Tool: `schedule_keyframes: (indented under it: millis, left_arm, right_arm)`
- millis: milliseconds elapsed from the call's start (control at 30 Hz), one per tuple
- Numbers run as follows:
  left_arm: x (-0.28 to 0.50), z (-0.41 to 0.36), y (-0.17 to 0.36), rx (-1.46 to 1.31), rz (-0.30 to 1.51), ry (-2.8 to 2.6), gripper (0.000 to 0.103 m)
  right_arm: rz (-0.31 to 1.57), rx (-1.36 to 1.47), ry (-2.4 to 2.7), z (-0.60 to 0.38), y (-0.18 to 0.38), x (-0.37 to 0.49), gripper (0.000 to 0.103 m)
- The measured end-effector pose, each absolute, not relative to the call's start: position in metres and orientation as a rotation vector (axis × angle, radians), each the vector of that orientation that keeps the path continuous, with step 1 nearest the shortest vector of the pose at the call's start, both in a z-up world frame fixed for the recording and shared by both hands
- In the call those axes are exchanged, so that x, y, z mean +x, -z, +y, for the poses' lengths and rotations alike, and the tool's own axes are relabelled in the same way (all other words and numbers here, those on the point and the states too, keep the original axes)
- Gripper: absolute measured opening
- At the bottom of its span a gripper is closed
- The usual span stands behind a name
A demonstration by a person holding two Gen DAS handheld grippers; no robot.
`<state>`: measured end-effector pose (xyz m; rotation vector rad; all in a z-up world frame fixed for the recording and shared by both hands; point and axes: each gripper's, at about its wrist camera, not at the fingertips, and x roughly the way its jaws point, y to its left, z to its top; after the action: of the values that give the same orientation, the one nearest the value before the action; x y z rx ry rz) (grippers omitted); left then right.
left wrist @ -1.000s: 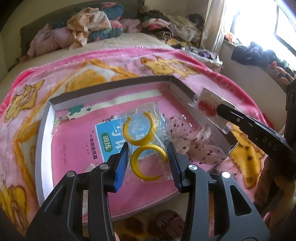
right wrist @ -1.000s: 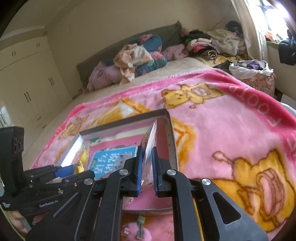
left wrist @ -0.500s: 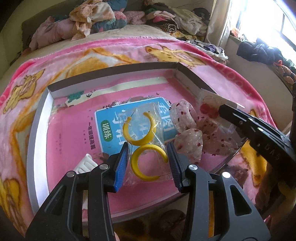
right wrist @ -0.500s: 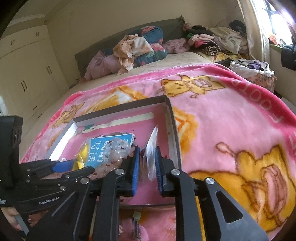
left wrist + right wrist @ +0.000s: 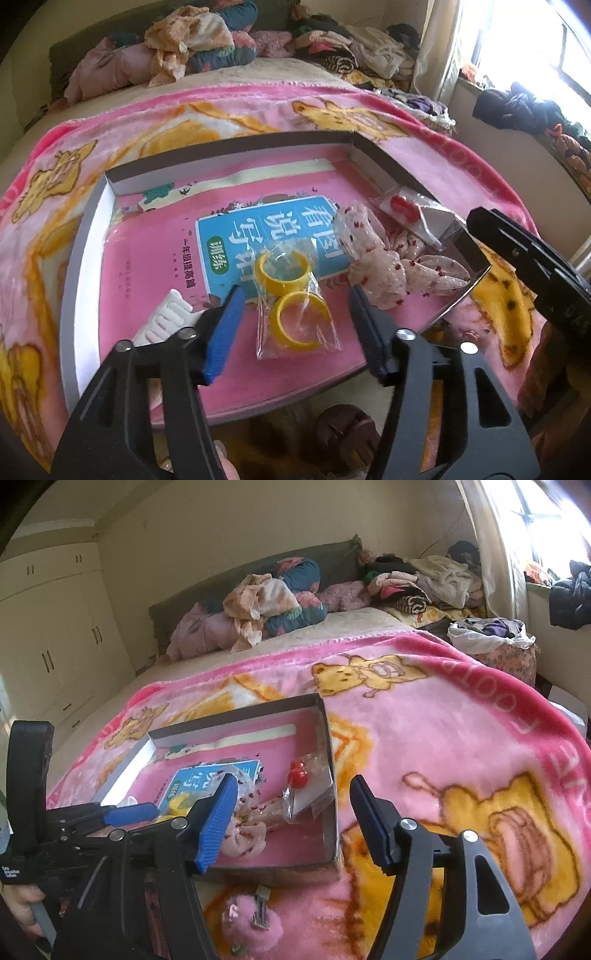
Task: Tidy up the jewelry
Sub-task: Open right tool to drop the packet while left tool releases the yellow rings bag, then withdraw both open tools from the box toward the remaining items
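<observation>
Fingers of both grippers, left [image 5: 295, 325] and right [image 5: 291, 819], now stand wide apart and empty, having released the bagged yellow hoop earrings [image 5: 293, 301] and bagged red stud earrings [image 5: 301, 775] inside the shallow grey cardboard box [image 5: 229, 147]; two packets sorted.

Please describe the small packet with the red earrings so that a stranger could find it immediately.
On the pink cartoon blanket lies a shallow grey box. The clear packet with red earrings leans against its right wall, beside the spotted fabric bow. It alone holds two round red pieces; the other packet holds yellow hoops.
</observation>
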<state>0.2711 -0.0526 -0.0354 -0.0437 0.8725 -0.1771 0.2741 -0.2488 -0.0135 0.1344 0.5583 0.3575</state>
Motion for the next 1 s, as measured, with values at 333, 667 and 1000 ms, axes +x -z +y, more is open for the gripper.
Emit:
schedule_keyframes:
  millis: [333, 667, 1000]
  left_arm:
    - [0.248, -0.047, 0.021, -0.092, 0.795, 0.186, 0.070]
    - [0.224, -0.035, 0.009, -0.153, 0.705, 0.189, 0.089]
    - [0.198, -0.021, 0.006, -0.183, 0.676, 0.192, 0.091]
  right_arm:
    - [0.520, 0.085, -0.342, -0.247, 0.012, 0.251, 0.072]
    - [0.493, 0.107, -0.316, -0.259, 0.013, 0.227, 0.079]
    - [0.463, 0.094, -0.310, -0.260, 0.013, 0.200, 0.086]
